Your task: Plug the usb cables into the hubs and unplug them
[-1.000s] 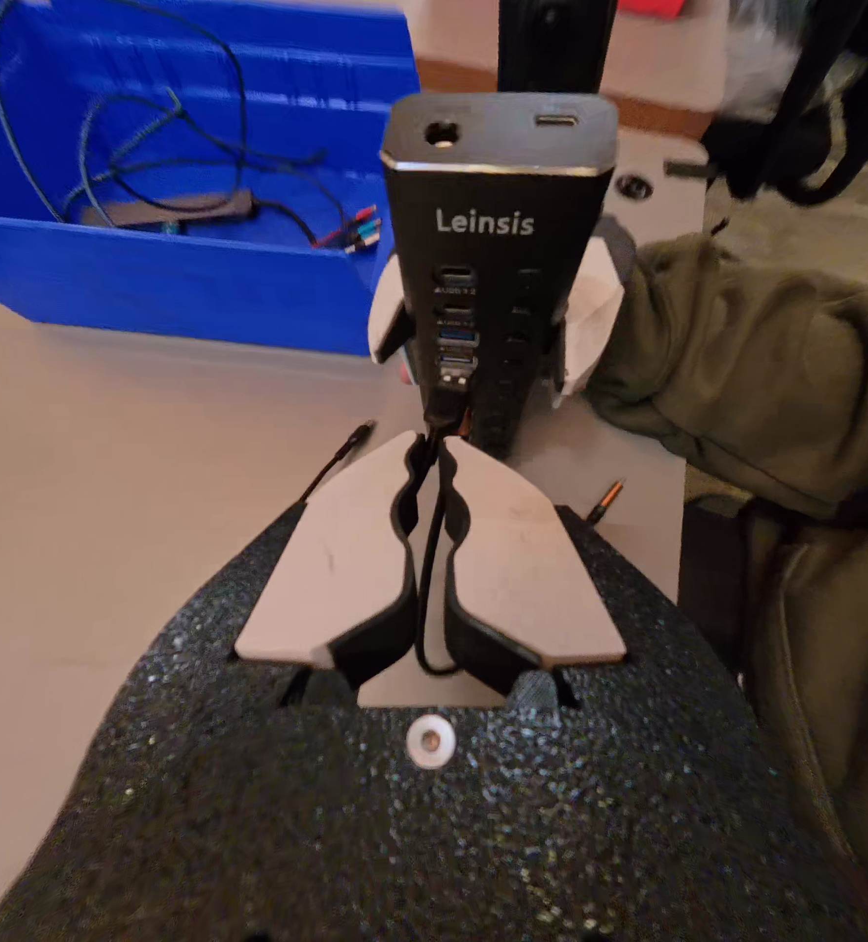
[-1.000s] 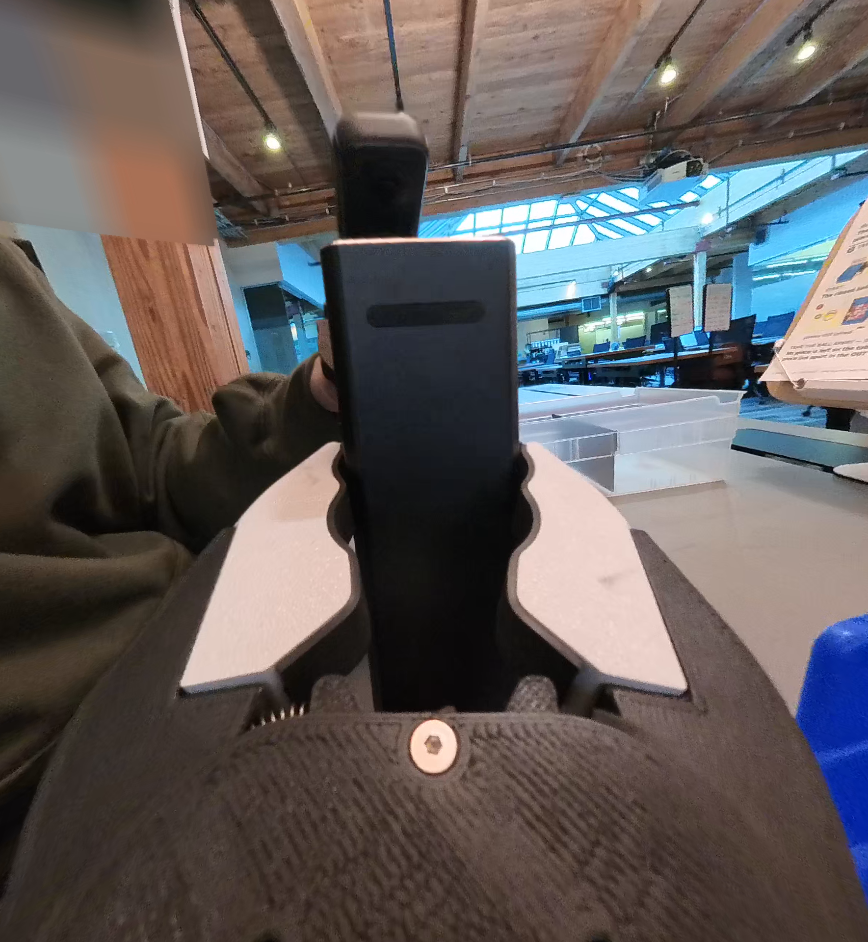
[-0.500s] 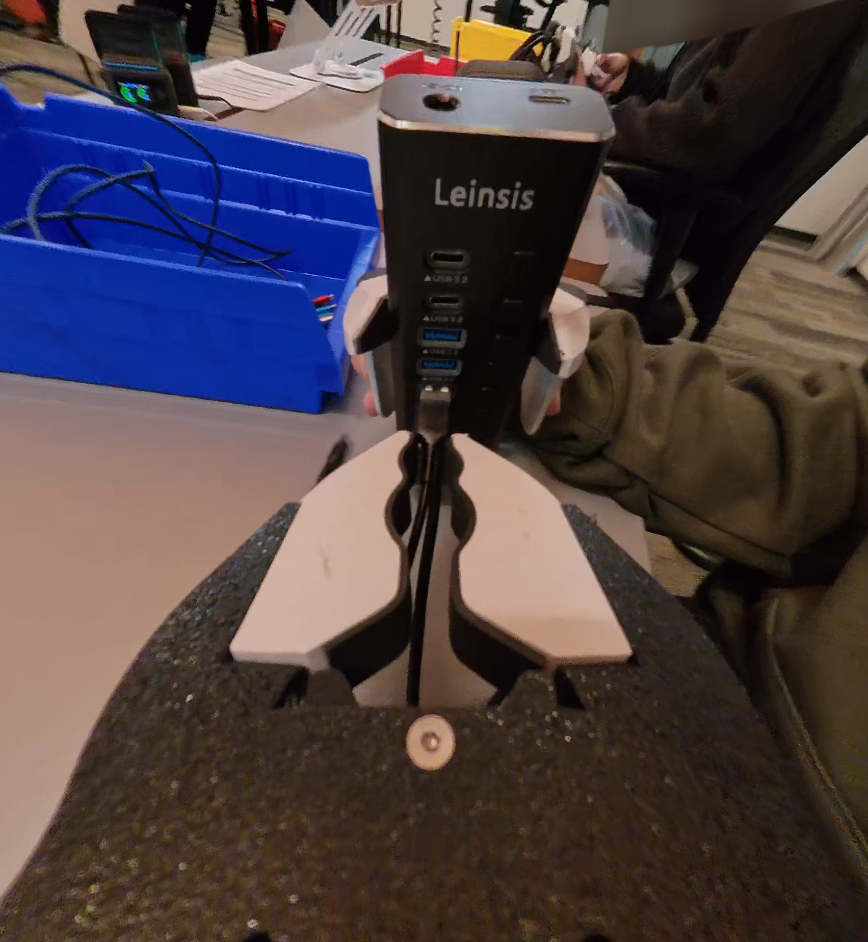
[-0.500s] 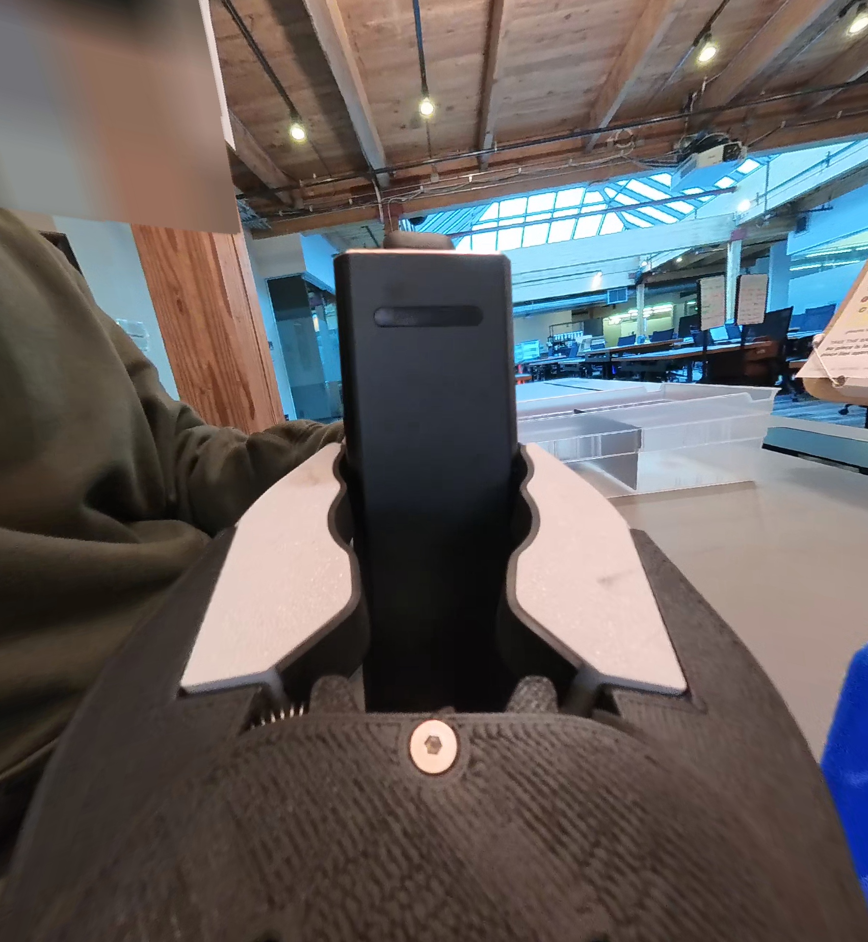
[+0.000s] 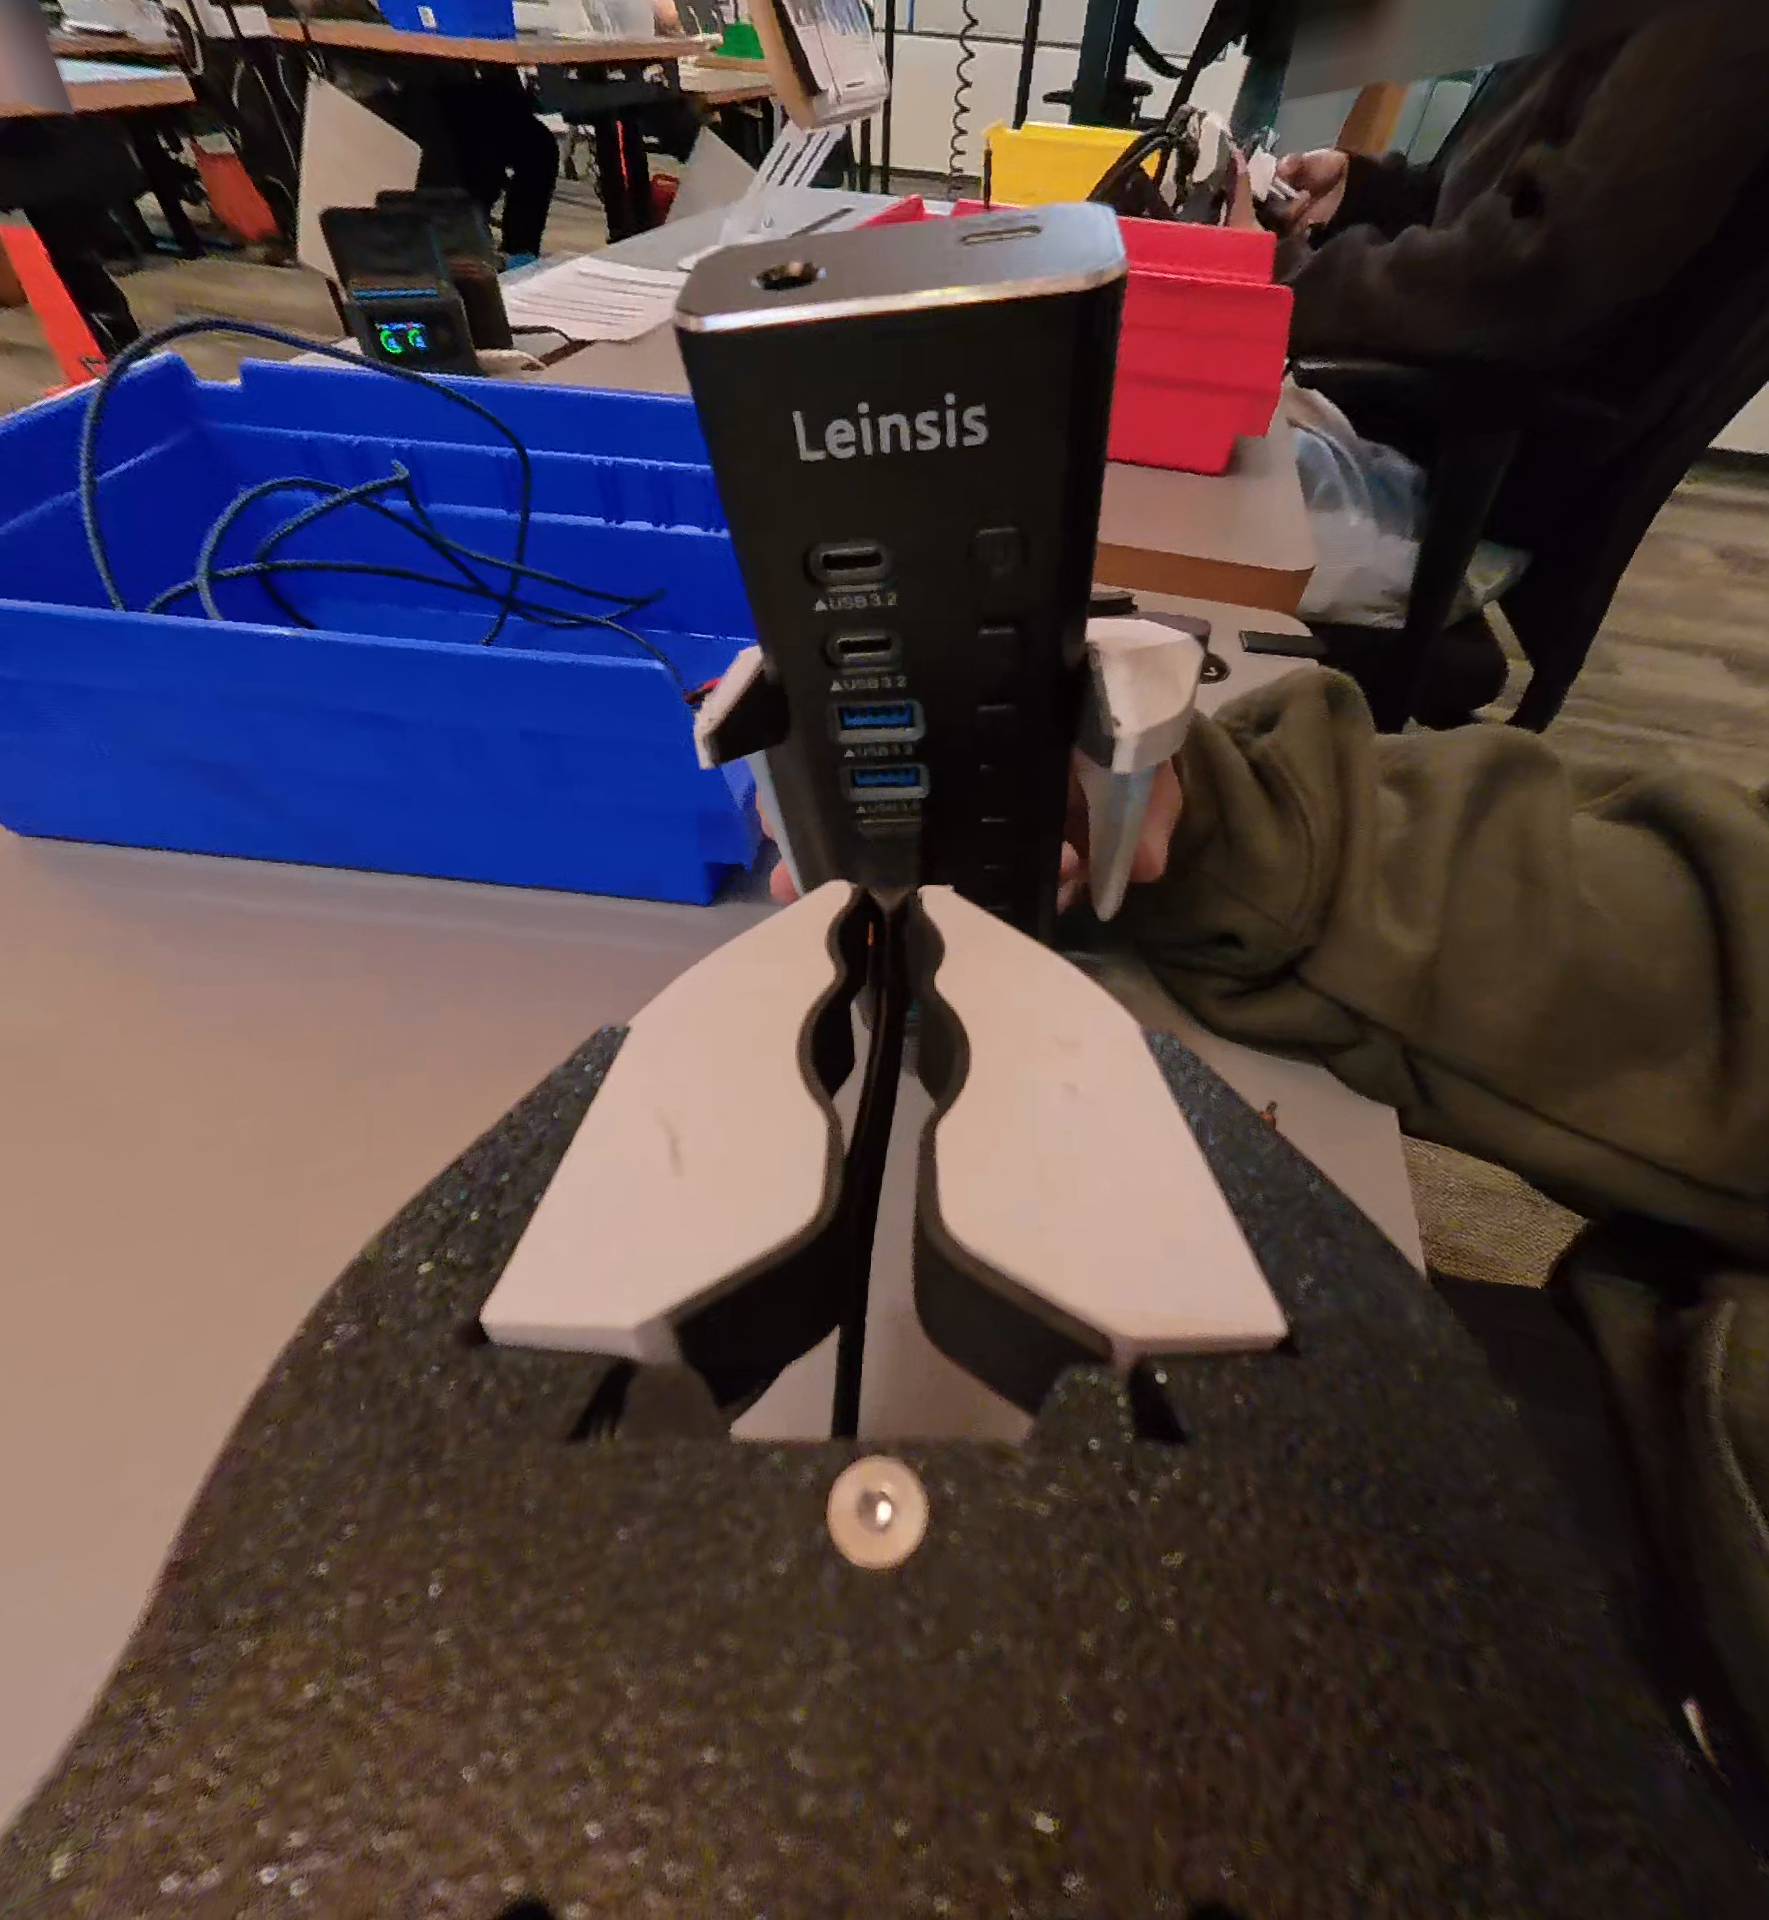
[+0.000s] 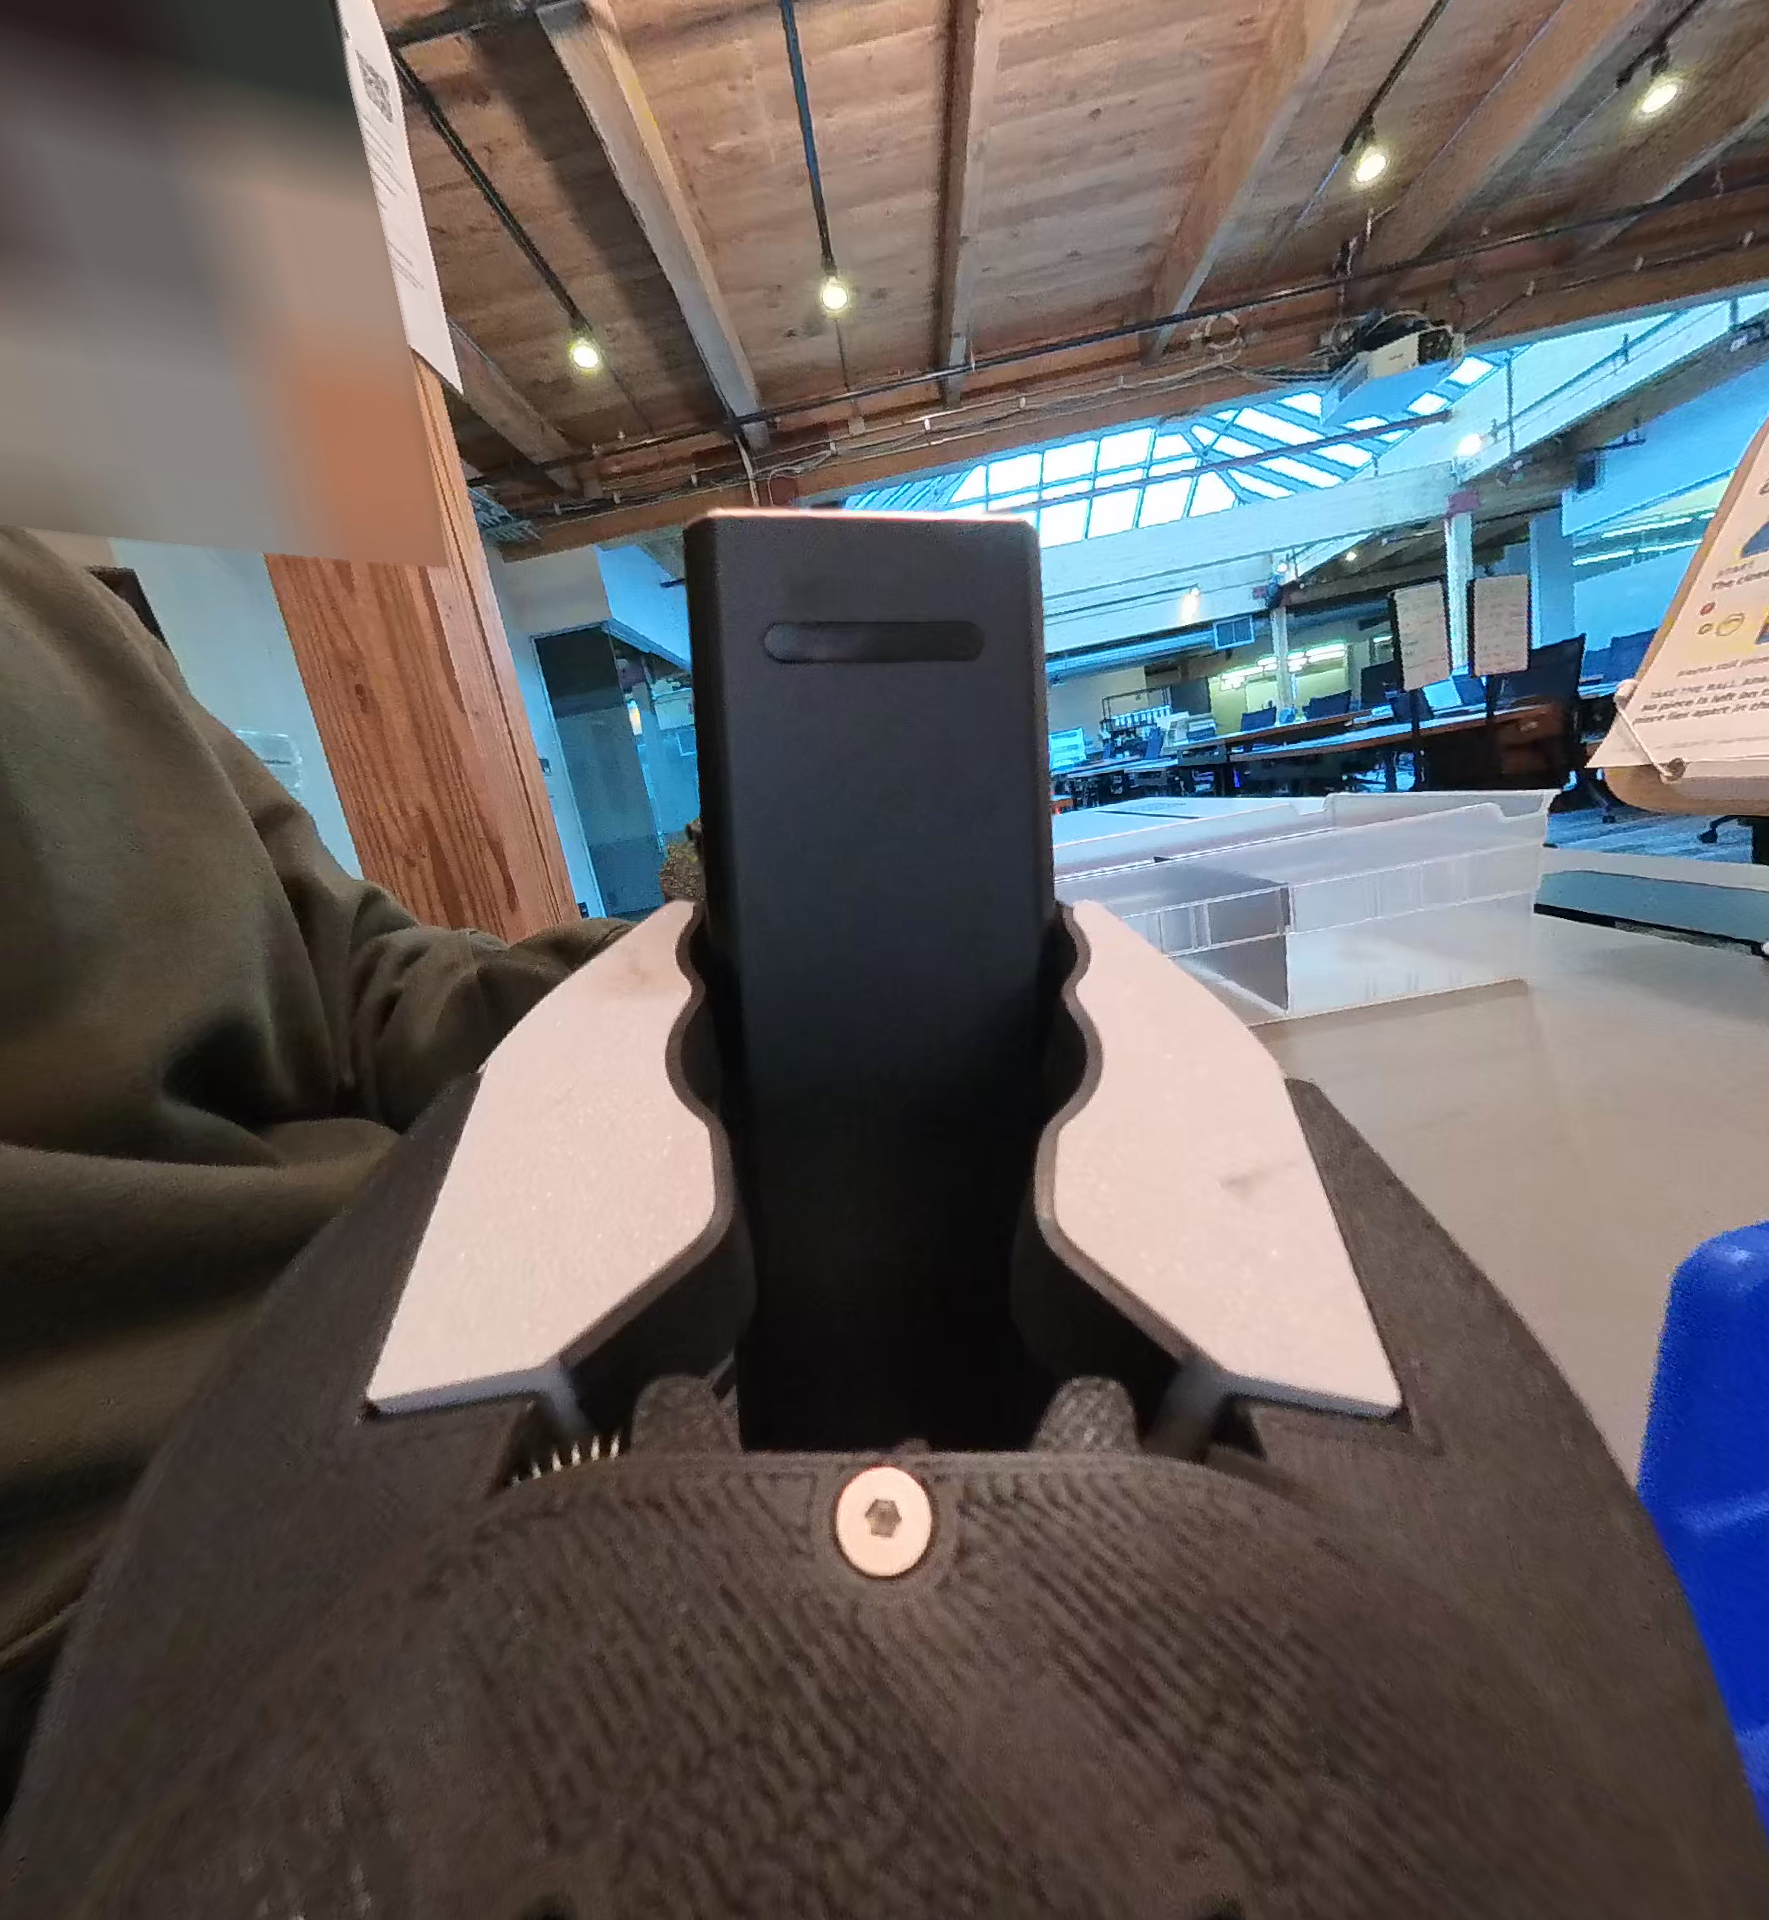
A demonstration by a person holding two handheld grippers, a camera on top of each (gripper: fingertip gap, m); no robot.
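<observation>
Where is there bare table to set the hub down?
Bare grey table lies left of the left gripper, in front of the blue bin. Right of the hub is crowded: the right gripper and an olive sleeve.

Matt blk hub (image 6: 875, 987), plastic-looking

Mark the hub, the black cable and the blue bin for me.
hub (image 5: 885, 499), left wrist view, on its front face above the ports.
black cable (image 5: 864, 1195), left wrist view, on the stretch between the fingers.
blue bin (image 5: 319, 717), left wrist view, on its front wall.
</observation>
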